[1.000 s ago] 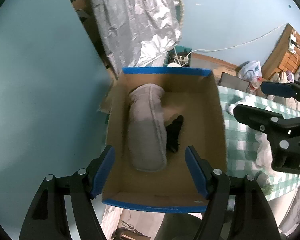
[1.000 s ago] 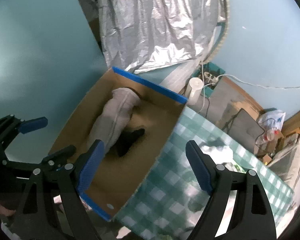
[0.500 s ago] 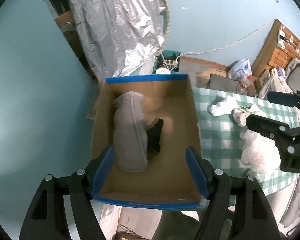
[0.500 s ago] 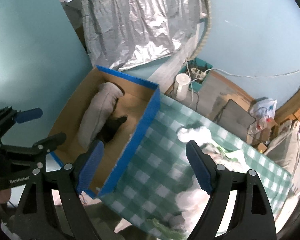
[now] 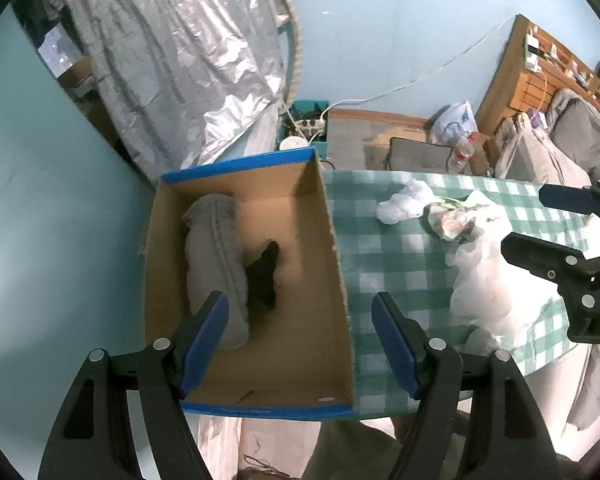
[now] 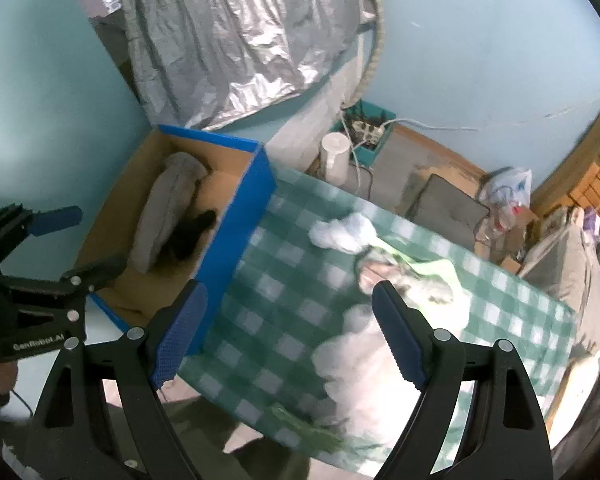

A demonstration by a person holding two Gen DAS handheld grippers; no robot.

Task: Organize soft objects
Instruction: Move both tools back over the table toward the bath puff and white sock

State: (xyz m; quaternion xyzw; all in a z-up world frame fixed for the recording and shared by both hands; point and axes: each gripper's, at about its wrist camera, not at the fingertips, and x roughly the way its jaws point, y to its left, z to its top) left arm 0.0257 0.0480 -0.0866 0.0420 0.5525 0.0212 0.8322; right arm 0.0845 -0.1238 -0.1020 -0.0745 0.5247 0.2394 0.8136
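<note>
Both the left gripper (image 5: 300,340) and right gripper (image 6: 288,332) are wide open and empty, so reach slowly for the white cloth (image 6: 380,344), then grab its middle.

The cardboard box (image 5: 300,216) is viewed steeply from above by the left wrist camera. The checked tablecloth (image 6: 284,280) is overlooked from farther right by the right wrist camera. Box, cloth and silver sheet (image 6: 236,40) are shared by both views.
</note>
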